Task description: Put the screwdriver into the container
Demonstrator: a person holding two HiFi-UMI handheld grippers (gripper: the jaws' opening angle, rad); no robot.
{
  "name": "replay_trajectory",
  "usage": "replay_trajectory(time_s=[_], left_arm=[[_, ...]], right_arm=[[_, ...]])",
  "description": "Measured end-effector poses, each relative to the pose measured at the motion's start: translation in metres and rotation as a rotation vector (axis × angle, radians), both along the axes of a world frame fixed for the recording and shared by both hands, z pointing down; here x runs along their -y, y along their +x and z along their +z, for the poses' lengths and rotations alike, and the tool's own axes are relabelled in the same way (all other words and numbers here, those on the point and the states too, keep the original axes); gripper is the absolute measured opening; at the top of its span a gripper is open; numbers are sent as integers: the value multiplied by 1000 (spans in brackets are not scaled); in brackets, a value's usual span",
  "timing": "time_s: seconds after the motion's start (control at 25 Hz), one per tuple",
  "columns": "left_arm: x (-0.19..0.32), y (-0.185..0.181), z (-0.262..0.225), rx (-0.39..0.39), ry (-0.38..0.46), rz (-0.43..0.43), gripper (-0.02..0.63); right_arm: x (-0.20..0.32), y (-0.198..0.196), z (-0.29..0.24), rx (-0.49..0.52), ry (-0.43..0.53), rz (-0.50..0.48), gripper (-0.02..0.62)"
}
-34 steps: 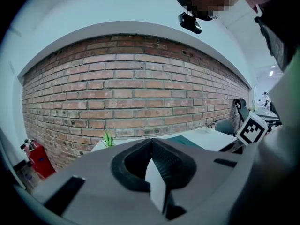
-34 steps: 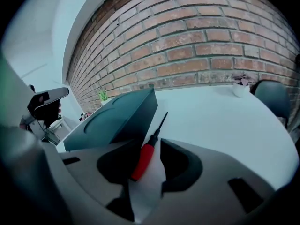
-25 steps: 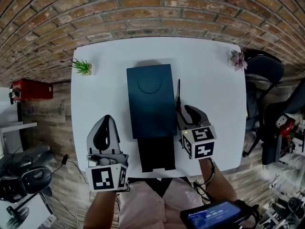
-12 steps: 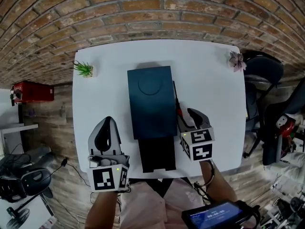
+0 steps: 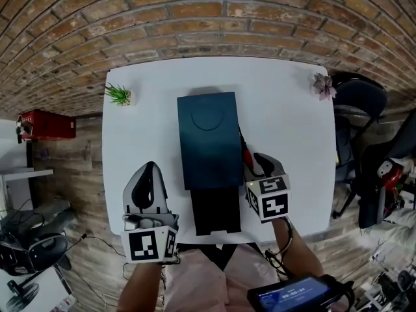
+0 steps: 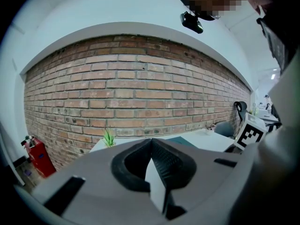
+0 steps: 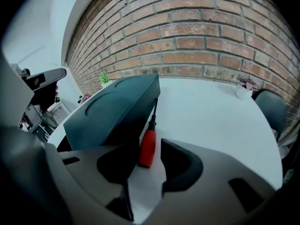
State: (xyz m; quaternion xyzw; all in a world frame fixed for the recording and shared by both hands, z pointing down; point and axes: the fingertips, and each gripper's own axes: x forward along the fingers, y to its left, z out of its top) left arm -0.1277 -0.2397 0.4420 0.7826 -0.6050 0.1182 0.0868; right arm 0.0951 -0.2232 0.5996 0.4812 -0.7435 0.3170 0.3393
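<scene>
The container [image 5: 209, 138] is a dark teal box in the middle of the white table [image 5: 292, 129], with a black section [image 5: 214, 210] sticking out of its near end. The screwdriver [image 5: 246, 151] has a red handle and a black shaft. It slants along the box's right side, tip away from me. My right gripper [image 5: 258, 161] is shut on the handle's end. In the right gripper view the red handle [image 7: 147, 146] sits between the jaws of that gripper [image 7: 145, 161], and the shaft runs up beside the teal box [image 7: 112, 109]. My left gripper [image 5: 148, 171] hangs shut and empty left of the box, and its pads [image 6: 159, 161] meet.
A small green plant [image 5: 118, 94] stands at the table's far left corner and a pink flower [image 5: 323, 83] at the far right. Dark chairs [image 5: 364, 103] stand past the right edge, a red case [image 5: 42, 122] on the floor at left. A brick wall rises behind.
My right gripper has drawn back toward me and closer to the box, carrying the screwdriver. The screwdriver now slants instead of pointing straight away. The left gripper has barely moved.
</scene>
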Motion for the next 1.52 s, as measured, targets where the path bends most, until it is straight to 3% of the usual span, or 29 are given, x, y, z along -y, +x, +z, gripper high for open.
replay_trajectory(time_s=[0.24, 0.48, 0.84, 1.16, 1.52], left_arm=[[-4, 1, -3, -1, 10, 1, 12], [-11, 2, -10, 1, 25, -2, 12], [-15, 2, -14, 2, 34, -5, 12], [-22, 6, -30, -3, 75, -23, 12], [-48, 22, -70, -21, 171, -49, 12]], right_arm=[[-1, -2, 4, 43, -24, 13, 127], [-5, -2, 6, 0, -52, -12, 121], [-5, 1, 8, 88, -91, 54, 98], [0, 15, -23, 94, -16, 56, 97], [-3, 10, -94, 120, 113, -15, 97]])
